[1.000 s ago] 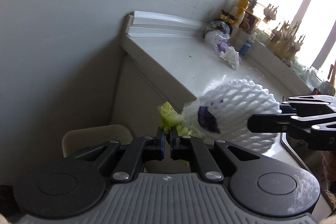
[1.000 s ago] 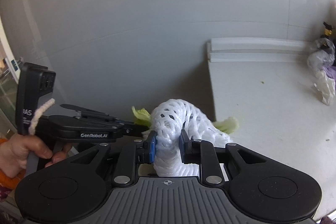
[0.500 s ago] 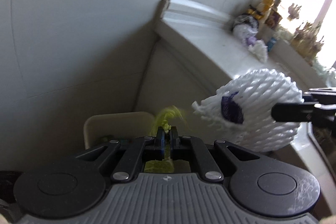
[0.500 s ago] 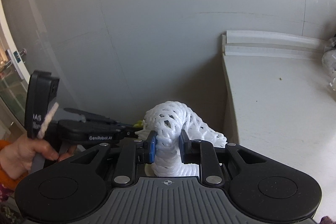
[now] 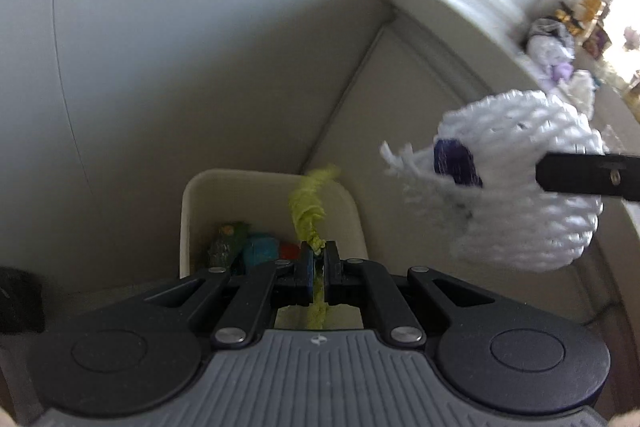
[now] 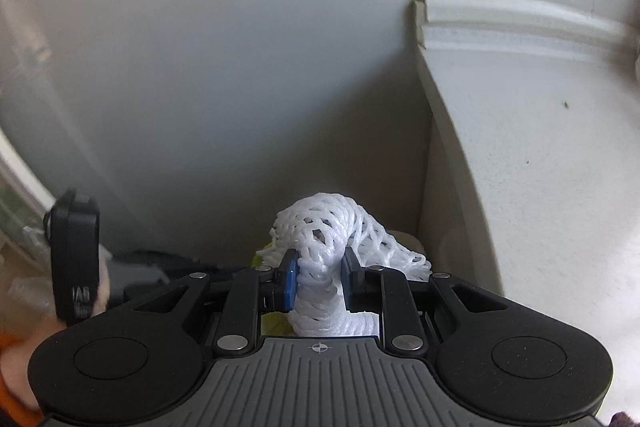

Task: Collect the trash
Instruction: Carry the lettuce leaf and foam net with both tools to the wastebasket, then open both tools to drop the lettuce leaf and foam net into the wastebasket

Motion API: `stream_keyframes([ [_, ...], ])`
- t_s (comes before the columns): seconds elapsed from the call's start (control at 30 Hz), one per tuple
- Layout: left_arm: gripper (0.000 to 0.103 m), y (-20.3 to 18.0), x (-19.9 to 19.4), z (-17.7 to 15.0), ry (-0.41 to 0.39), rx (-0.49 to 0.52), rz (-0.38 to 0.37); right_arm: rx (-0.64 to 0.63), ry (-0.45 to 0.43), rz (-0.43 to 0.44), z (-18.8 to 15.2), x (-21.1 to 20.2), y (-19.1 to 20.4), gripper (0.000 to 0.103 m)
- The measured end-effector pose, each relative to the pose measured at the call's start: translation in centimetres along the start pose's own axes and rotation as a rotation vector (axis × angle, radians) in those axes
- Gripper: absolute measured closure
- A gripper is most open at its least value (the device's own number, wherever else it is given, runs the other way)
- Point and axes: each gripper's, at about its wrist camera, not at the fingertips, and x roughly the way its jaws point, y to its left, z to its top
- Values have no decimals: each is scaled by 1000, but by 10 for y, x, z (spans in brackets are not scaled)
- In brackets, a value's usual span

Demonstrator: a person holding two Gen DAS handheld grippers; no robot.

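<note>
My left gripper (image 5: 318, 259) is shut on a limp green vegetable leaf (image 5: 308, 207) and holds it above a cream trash bin (image 5: 188, 211) that stands on the floor against the wall, with several colourful scraps inside. My right gripper (image 6: 319, 277) is shut on a white foam fruit net (image 6: 332, 227). In the left wrist view the net (image 5: 520, 187) hangs to the right of the bin, with a purple label (image 5: 456, 163) on it, and one right finger (image 5: 588, 177) shows beside it.
A white counter (image 6: 540, 155) runs along the right, with a raised back ledge (image 6: 500, 23). A crumpled plastic bag (image 5: 550, 45) and bottles (image 5: 580, 15) sit at its far end. The left gripper's handle (image 6: 76, 259) shows at the right wrist view's left edge.
Both grippers have moved left off the counter and down toward the floor. The bin has come fully into the left wrist view, below the leaf. Both grips are unchanged.
</note>
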Motion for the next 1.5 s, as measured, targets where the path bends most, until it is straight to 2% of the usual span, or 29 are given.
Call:
stream_keyframes([
  [0.2,99,9,27,-1,-2,-60,29,65,34,-45,10,36,-7,83],
  [0.33,99,20,48,-1,-5,-142,40,101,73,-58,8,55,-10,83],
  [0.47,99,26,72,-6,8,-181,84,98,107,-83,10,80,-9,83],
  [0.73,99,29,112,-21,82,-164,203,87,162,-100,7,114,-10,83],
  [1.07,97,43,131,-30,141,-145,320,124,226,-128,1,146,-12,83],
  [1.2,79,47,129,-31,139,-163,336,163,252,-146,-5,158,-12,83],
  [1.3,74,44,121,-31,131,-156,324,167,273,-150,-6,171,-13,82],
  [1.43,51,38,115,-25,126,-139,323,164,300,-169,-11,186,-11,82],
  [1.5,45,37,110,-26,133,-131,321,177,317,-171,-16,193,-18,82],
])
